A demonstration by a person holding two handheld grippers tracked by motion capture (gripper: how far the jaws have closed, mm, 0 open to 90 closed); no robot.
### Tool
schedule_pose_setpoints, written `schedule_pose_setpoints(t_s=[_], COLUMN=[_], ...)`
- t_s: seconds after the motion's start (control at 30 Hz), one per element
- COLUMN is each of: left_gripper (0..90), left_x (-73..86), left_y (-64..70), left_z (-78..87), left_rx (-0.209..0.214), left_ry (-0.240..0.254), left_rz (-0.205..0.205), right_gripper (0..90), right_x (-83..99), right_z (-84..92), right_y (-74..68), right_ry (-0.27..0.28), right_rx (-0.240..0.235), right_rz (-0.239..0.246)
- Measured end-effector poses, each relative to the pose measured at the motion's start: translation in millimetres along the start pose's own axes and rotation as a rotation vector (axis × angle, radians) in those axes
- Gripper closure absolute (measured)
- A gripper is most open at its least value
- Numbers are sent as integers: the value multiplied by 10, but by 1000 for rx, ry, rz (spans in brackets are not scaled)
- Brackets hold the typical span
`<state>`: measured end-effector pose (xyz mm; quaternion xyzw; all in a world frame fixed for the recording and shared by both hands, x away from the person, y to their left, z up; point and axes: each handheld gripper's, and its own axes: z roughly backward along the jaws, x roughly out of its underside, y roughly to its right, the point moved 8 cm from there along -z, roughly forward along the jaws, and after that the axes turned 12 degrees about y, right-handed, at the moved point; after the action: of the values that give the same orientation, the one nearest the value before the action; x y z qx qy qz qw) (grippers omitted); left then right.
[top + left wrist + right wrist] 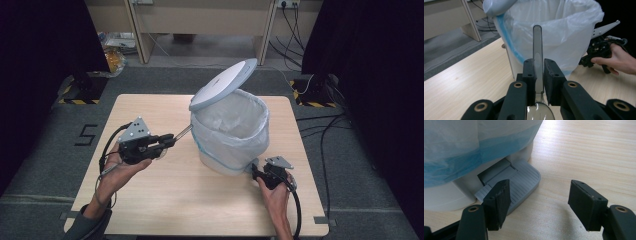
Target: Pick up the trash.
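Observation:
A white pedal bin (230, 132) with a clear liner stands on the wooden table (150, 210), and its grey lid (223, 83) is tilted up. To its left, my left gripper (167, 141) is shut on a translucent grey spoon (183, 132). The spoon's handle (537, 42) points at the bin wall (564, 32) below the rim, and its bowl sits back between the jaws of the left gripper (538, 67). At the bin's right foot my right gripper (256, 170) stands open. In the right gripper view one jaw lies over the ribbed grey pedal (521, 180), with the right gripper (539, 195) holding nothing.
The bin (461, 150) fills the upper left of the right gripper view. Bare table lies in front of both hands. Behind the table are a beige desk (200, 20), floor cables (320, 130) and black curtains on both sides. A person's hand (616, 60) holds the right gripper.

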<state>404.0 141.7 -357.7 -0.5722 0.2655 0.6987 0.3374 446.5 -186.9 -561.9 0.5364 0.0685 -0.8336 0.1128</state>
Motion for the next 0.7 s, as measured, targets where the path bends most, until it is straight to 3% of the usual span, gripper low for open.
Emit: schedule_pose_setpoints(t_s=[0.33,0.7], left_gripper=[795,795], left_x=[-284,-477], left_y=[185,306], left_z=[-184,-422], left_rx=[41,55], left_ry=[41,63], left_rz=[-25,-16], right_gripper=[340,340], right_x=[0,-2], right_z=[3,2], right_y=[-7,-5], right_ry=[-1,2], right_rx=[3,4], right_rz=[2,11])
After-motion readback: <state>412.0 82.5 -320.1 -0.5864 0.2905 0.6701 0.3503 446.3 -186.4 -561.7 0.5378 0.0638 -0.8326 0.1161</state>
